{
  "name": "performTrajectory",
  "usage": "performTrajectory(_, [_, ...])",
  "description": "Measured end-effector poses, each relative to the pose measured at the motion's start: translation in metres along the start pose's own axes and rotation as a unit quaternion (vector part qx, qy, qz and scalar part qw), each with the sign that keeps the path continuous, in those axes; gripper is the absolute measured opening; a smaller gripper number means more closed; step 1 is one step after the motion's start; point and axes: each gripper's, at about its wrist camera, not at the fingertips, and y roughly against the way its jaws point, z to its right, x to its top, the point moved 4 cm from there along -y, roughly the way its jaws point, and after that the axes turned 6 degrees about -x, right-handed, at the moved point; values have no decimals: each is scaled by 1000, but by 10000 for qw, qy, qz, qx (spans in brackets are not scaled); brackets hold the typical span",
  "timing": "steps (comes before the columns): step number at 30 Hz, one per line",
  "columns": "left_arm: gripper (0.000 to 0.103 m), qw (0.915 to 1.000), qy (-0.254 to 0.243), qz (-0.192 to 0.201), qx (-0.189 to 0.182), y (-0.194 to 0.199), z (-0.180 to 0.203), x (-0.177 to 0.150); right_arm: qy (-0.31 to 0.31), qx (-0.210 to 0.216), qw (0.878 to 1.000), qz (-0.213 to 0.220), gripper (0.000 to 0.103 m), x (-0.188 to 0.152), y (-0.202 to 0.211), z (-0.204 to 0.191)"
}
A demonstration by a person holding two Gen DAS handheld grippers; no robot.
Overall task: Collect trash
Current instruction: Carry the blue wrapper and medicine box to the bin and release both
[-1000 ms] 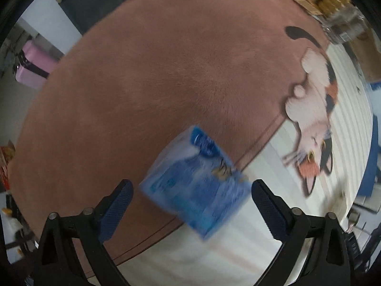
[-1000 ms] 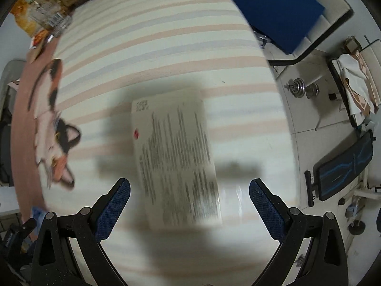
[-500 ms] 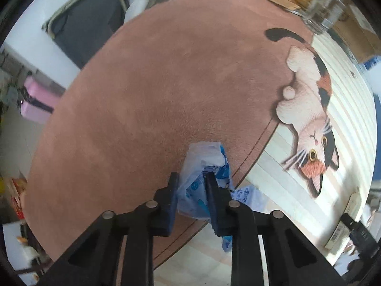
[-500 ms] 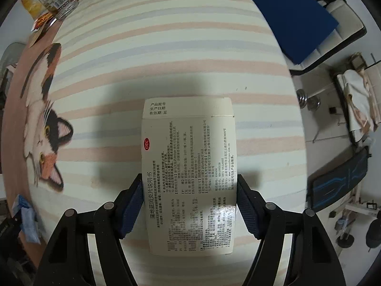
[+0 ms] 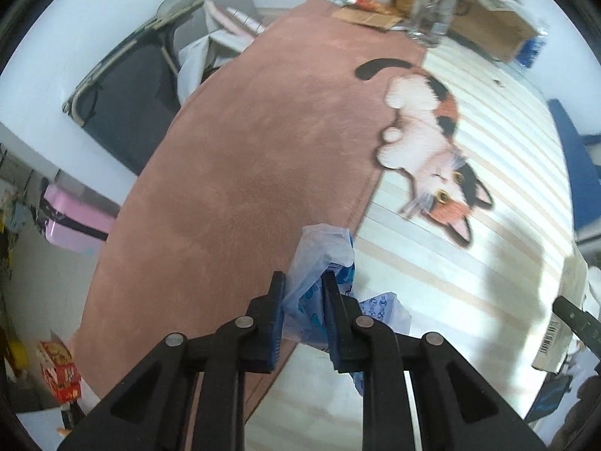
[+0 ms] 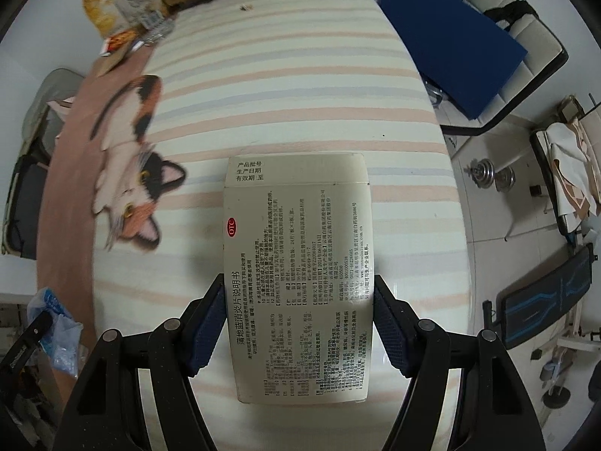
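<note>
**A:** What is listed nearest the lenses?

**B:** Two pairs of tongs. The left tongs [image 5: 300, 282] are entered as clamped on a crumpled blue-and-white plastic wrapper [image 5: 319, 263], which is pinched between the blue pads and held clear above the tabletop [image 5: 432, 338]; its loose tail is seen hanging below the right pad. The right tongs [image 6: 298, 285] are entered as closed on a cream medicine box [image 6: 298, 263], printed with small text and a red oval mark; the box is gripped by its two long edges and is likewise held off the surface.

**A:** And beneath them?

**B:** A cloth-covered tabletop is recorded: a plain dusty-pink half and a cream half with pale stripes, with a calico cat motif [image 5: 432, 150] laid across the boundary.

**A:** Further off?

**B:** At the far edge, a cardboard box [image 5: 488, 22], snack packets [image 6: 109, 3] and clear plastic packaging are noted, blurred. Beyond the tabletop, a dark chair [image 5: 131, 105] and a pink case [image 5: 71, 218] are catalogued on one side; a blue pad [image 6: 447, 45], dumbbells [image 6: 492, 176] and a workout bench [image 6: 548, 300] are listed on the tiled floor on the other.
</note>
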Motion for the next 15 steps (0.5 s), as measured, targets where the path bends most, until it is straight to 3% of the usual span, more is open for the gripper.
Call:
performTrajectory(7, [16, 9976, -567, 252, -304, 46, 19, -18, -59, 274, 9994, 221, 74, -53, 58, -9])
performTrajectory(15, [16, 9878, -1141, 637, -842, 117, -5, -68, -239, 478, 9965, 647, 74, -157, 139, -16])
